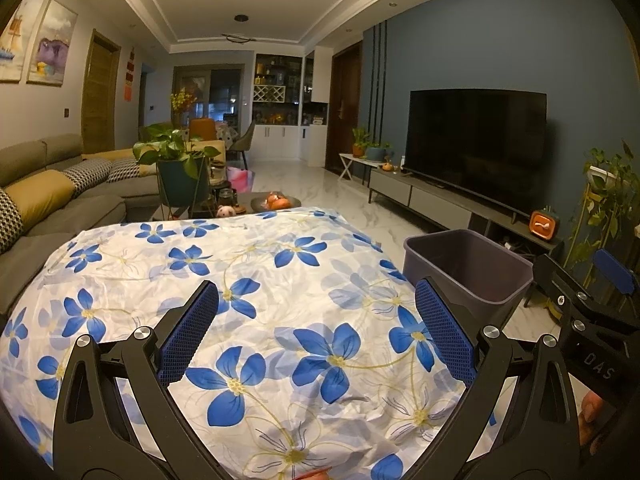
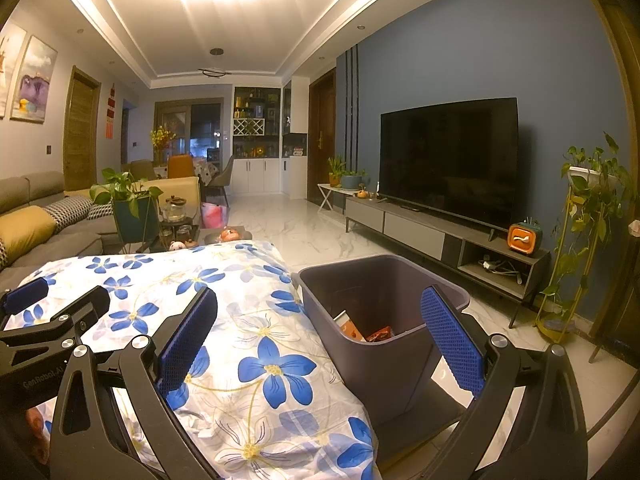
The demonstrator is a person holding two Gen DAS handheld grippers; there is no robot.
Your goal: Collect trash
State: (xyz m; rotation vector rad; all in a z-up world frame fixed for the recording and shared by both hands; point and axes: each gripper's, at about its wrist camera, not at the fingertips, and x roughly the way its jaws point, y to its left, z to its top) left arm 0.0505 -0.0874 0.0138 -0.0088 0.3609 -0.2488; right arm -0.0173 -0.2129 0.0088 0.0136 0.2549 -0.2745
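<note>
My left gripper point(image 1: 316, 332) is spread wide and holds nothing, hovering over the flowered cloth point(image 1: 256, 280) at the frame's centre. My right gripper point(image 2: 320, 336) is likewise spread wide and empty, straddling the cloth's edge and the purple bin point(image 2: 384, 360) at lower right, where wrappers point(image 2: 360, 330) lie inside.

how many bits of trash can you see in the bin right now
2, both low in the purple bin near its front wall, seen from the right wrist: a white and orange carton on the left, a red wrapper beside it. The wall may hide more.
</note>
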